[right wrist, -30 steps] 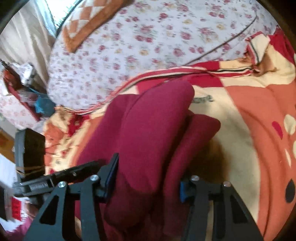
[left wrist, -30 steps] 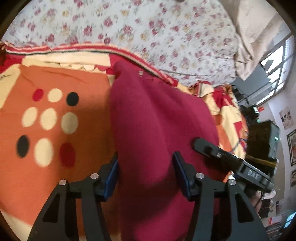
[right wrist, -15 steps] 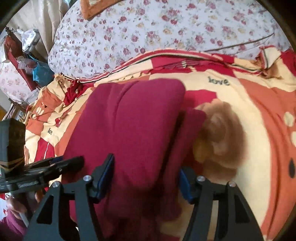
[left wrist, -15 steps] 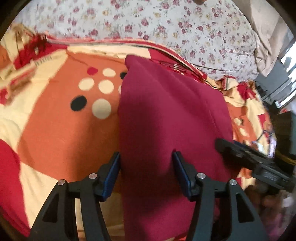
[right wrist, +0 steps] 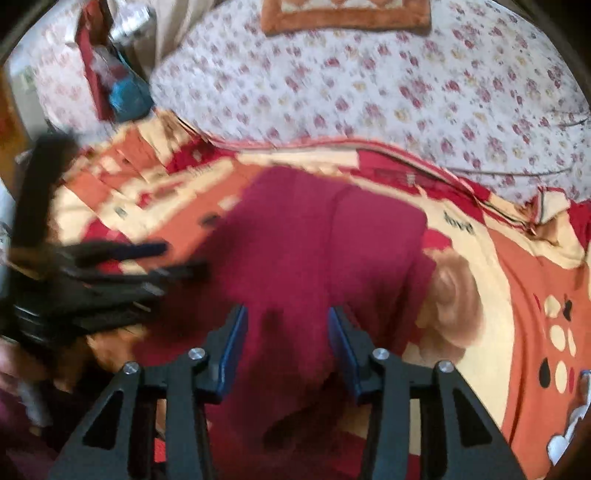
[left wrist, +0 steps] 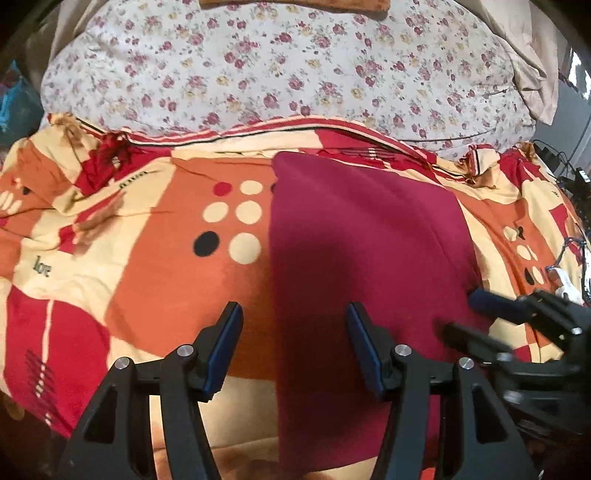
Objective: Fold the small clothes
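A dark red garment (left wrist: pixel 362 236) lies flat, folded into a long rectangle, on the patterned blanket (left wrist: pixel 155 258). My left gripper (left wrist: pixel 293 339) is open and empty, raised over the garment's near left edge. My right gripper (right wrist: pixel 286 339) is open and empty above the garment's near part (right wrist: pixel 314 251). The right gripper also shows in the left wrist view (left wrist: pixel 491 325), at the garment's right edge. The left gripper shows blurred in the right wrist view (right wrist: pixel 177 260), at the garment's left edge.
A floral-print duvet (left wrist: pixel 280 70) is heaped at the far side of the bed. An orange mat (right wrist: pixel 347 14) lies on top of it. Cables and a black device (left wrist: pixel 569 173) sit beyond the bed's right edge. Clutter and a blue bag (right wrist: pixel 125 96) stand at the far left.
Both grippers have let go of the red garment and drawn back and up. The garment has settled flat on the blanket.
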A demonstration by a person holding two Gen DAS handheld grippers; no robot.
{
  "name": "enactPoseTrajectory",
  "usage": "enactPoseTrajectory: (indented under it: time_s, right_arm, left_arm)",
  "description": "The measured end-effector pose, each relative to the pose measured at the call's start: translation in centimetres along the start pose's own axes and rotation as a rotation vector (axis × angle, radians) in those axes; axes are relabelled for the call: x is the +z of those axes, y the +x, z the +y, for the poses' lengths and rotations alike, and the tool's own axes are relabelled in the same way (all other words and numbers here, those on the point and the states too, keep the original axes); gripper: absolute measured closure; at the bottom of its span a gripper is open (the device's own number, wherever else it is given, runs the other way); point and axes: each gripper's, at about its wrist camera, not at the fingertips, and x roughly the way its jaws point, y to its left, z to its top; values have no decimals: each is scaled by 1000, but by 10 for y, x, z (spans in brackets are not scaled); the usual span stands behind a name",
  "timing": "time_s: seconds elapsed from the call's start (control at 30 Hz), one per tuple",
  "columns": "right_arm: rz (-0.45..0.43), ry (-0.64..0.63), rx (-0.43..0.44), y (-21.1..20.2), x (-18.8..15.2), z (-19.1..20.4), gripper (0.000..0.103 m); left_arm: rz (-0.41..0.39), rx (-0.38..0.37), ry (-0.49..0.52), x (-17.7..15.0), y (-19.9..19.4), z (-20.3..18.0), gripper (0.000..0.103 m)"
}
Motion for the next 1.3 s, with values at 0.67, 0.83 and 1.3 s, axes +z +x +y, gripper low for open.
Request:
enactPoseTrajectory:
  time_s: [0.67, 0.83, 1.3]
  right_arm:
    - [-126, 166, -61, -58, 8, 9, 23]
    - [-134, 158, -76, -64, 10, 18, 21]
    - [-142, 151, -88, -69, 12, 21, 20]
  left_arm:
    - [-182, 65, -6, -6, -66, 0, 65]
    - [-230, 90, 4, -8, -79, -1, 65]
    - [-262, 108, 3, -8, -88, 0, 65]
